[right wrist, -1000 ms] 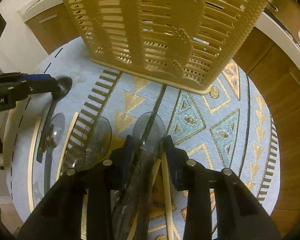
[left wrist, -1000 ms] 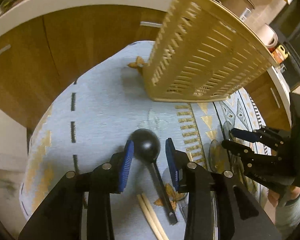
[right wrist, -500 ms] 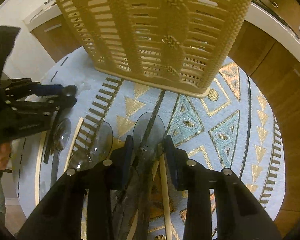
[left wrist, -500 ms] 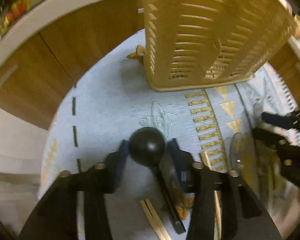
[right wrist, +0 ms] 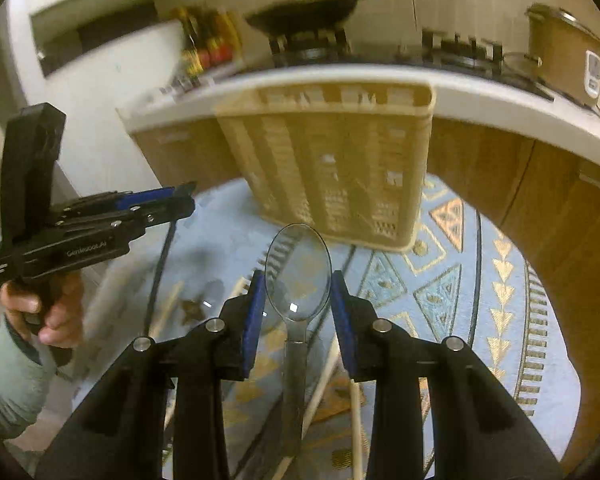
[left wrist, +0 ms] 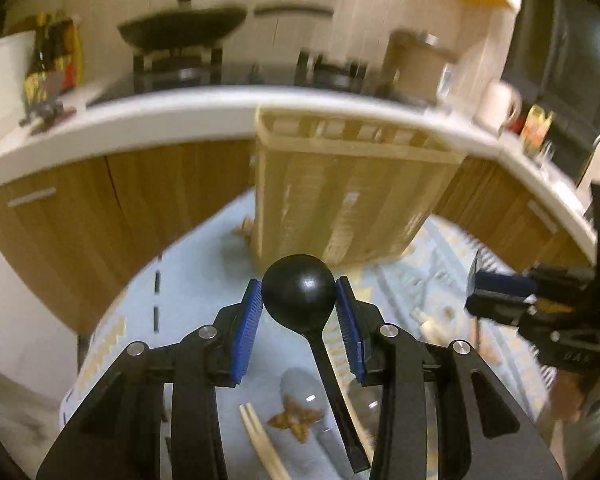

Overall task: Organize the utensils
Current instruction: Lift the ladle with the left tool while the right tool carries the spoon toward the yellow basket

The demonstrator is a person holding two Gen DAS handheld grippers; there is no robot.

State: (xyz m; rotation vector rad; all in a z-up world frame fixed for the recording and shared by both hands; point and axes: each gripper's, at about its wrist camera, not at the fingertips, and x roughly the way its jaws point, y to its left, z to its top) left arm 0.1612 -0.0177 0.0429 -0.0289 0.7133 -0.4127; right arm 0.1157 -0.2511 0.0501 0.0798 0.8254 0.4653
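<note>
The left gripper [left wrist: 299, 308] clamps a black spoon [left wrist: 299, 291] by its bowl, handle trailing toward 5 o'clock – lifted clear of the blue cloth [left wrist: 196, 288], likely for the slatted basket [left wrist: 348, 196] at 12 o'clock. The right gripper [right wrist: 298, 306] likewise pinches a clear plastic spoon [right wrist: 298, 276] by its glossy see-through bowl – basket [right wrist: 340, 168] dead ahead. Chopsticks [left wrist: 262, 444] lie on the cloth at 6 o'clock.
</note>
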